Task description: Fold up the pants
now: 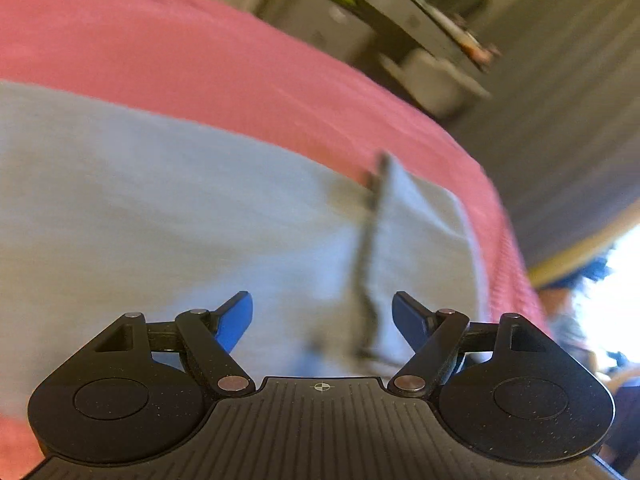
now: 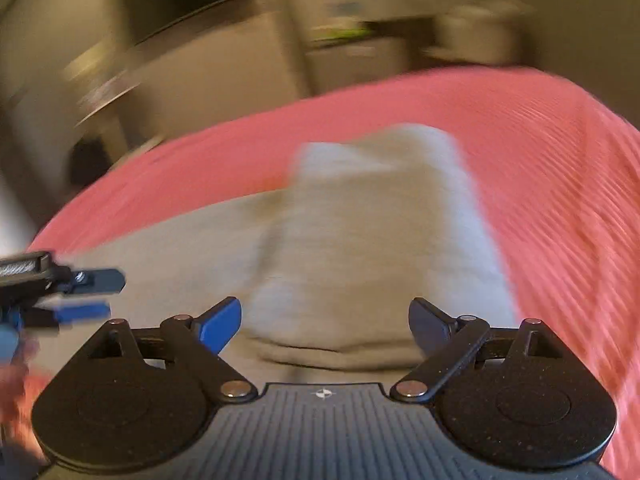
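Light grey pants (image 1: 180, 208) lie spread on a pink bedspread (image 1: 200, 60). A dark cord or strip (image 1: 372, 248) runs down the cloth, just ahead of my left gripper (image 1: 322, 316), which is open above the fabric with nothing between its blue pads. In the right wrist view a layer of the pants (image 2: 380, 220) lies doubled over the rest, reaching away from me. My right gripper (image 2: 326, 320) hangs open over the near end of that fold and holds nothing. At the left edge of that view the left gripper (image 2: 100, 296) shows side-on, blurred.
The pink bedspread (image 2: 540, 160) runs well beyond the pants, and its edge (image 1: 504, 208) drops off at the right. Past the bed stand a dark desk or shelf (image 1: 420, 24) with clutter and a pale cabinet (image 2: 220, 68). Bright light (image 1: 616, 280) comes in at the far right.
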The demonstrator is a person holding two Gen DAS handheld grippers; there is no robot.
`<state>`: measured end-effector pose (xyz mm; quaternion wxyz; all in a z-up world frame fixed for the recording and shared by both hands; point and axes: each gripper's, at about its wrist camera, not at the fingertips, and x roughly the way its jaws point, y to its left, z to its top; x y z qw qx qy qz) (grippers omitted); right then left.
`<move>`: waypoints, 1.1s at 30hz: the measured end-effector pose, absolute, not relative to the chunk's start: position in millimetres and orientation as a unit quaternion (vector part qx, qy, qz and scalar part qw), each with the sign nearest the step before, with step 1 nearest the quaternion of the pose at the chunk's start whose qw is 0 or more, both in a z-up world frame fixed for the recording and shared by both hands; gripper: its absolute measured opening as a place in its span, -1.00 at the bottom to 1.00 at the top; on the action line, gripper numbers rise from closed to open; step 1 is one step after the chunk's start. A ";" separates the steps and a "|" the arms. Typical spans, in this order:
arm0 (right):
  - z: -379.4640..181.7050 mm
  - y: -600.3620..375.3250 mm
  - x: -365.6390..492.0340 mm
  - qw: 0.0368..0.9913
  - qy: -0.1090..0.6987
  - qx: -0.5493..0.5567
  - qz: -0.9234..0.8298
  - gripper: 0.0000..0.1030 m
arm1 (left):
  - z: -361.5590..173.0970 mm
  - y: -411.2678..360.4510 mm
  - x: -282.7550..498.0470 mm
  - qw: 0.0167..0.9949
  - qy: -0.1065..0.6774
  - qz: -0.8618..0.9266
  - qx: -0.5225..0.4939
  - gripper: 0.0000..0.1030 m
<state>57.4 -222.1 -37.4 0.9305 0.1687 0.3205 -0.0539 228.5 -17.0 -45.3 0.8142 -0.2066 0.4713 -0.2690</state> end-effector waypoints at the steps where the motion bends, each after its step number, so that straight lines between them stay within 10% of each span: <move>1: -43.8 -225.1 51.8 0.927 0.318 0.182 -0.075 0.78 | -50.6 -30.8 235.1 0.803 0.479 -0.284 -0.213 0.50; 5: -57.2 -241.3 49.8 0.902 0.334 0.254 -0.099 0.78 | -74.8 -78.5 263.3 0.755 0.520 -0.328 -0.227 0.17; 14: -74.5 -270.7 47.2 0.884 0.332 0.321 -0.075 0.77 | -116.5 -105.9 299.1 0.701 0.569 -0.299 -0.308 0.19; 16: -74.6 -274.1 47.1 0.886 0.320 0.329 -0.065 0.77 | -115.9 -108.7 298.9 0.710 0.572 -0.280 -0.301 -0.69; 18: -68.2 -271.7 41.4 0.893 0.300 0.330 -0.054 0.77 | -112.1 -103.3 296.9 0.701 0.568 -0.289 -0.321 -0.84; 27: -44.8 -272.6 3.3 0.919 0.241 0.307 -0.062 0.77 | -29.8 -17.5 247.3 0.786 0.435 -0.308 -0.313 -0.82; 29: -40.9 -271.2 2.1 0.921 0.235 0.304 -0.060 0.77 | -32.2 -10.6 240.9 0.805 0.436 -0.288 -0.280 -0.50; 31: -44.1 -274.1 6.5 0.915 0.236 0.323 -0.053 0.77 | -44.4 -16.8 243.0 0.777 0.467 -0.293 -0.304 0.27; 33: -50.1 -276.7 8.8 0.901 0.239 0.358 -0.055 0.77 | -56.7 -28.2 248.9 0.752 0.494 -0.298 -0.319 0.26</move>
